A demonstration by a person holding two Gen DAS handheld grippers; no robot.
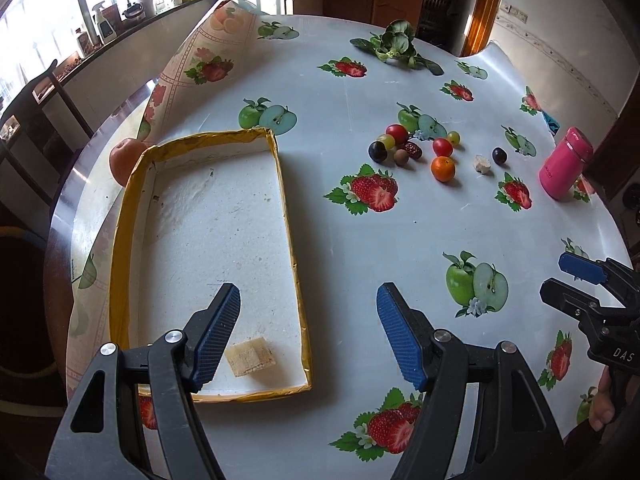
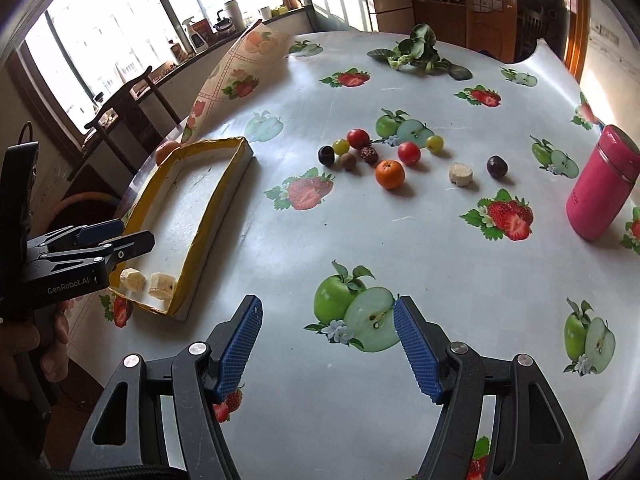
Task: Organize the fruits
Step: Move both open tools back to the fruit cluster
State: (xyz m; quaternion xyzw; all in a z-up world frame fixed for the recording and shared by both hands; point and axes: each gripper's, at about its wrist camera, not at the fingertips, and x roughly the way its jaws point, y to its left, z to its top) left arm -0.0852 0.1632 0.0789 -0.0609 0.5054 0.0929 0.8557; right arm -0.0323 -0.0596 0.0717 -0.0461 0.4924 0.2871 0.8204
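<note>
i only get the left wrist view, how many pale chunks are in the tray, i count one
Observer: Two pale chunks lie side by side in the tray, at its near end.
Operator: is the right gripper holding anything
Observer: No. The right gripper is open and empty over a printed apple.
Operator: that whitish lump near the dark grape, what shape
Observer: The whitish lump is a short round slice, lying apart from the dark grape.

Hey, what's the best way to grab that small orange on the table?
Probably from above, jaws across the widest part of the orange, closing near side to far side. It is round, and the red tomato and dark date crowd its far side.
</note>
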